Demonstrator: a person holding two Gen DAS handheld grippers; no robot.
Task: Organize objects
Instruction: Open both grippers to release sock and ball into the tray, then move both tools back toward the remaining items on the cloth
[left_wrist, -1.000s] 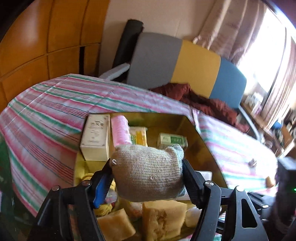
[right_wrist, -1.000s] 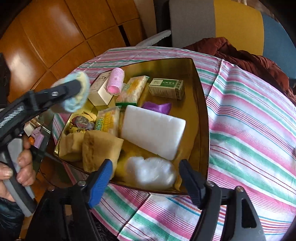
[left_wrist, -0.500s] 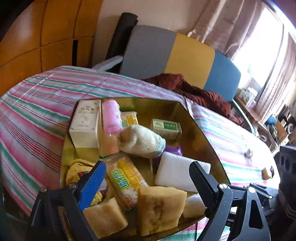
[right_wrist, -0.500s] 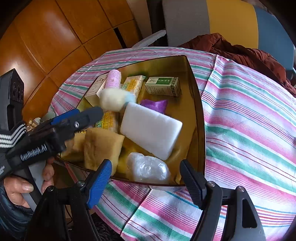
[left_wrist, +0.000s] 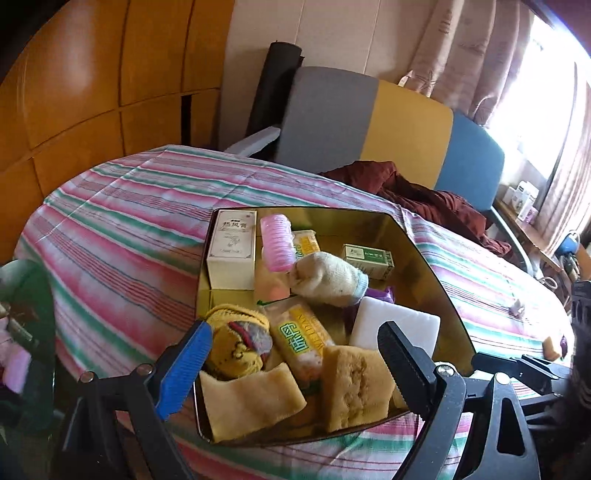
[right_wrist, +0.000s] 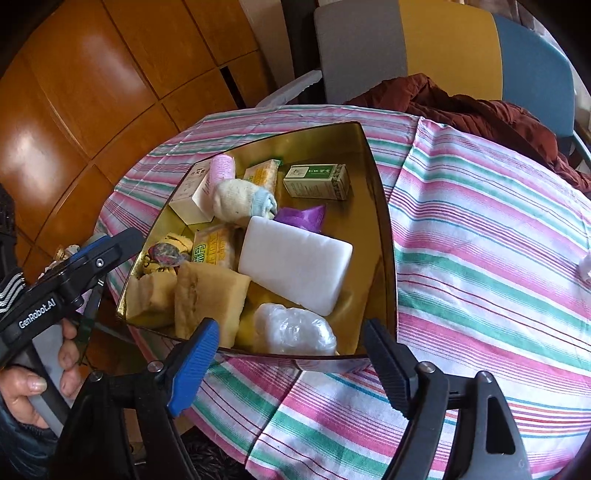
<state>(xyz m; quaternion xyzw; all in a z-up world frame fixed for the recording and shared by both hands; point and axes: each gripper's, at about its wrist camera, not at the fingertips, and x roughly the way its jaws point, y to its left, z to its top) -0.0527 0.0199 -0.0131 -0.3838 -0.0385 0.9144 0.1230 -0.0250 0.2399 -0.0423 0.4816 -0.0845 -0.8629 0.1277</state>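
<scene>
A gold tray on the striped tablecloth holds several items. A rolled cream sock with a blue cuff lies in the tray's middle, against a pink roller and a white box. A white block, a green box, yellow sponges and a clear plastic wad are also in it. My left gripper is open and empty at the tray's near edge. My right gripper is open and empty at another edge.
The striped tablecloth spreads to the right of the tray. A dark red cloth lies at the table's far side before a grey, yellow and blue chair back. A small object lies at the table's right edge.
My left gripper opened and let go of the sock, which now lies in the tray. The gripper then drew back toward the tray's near edge. The right gripper stayed open.
</scene>
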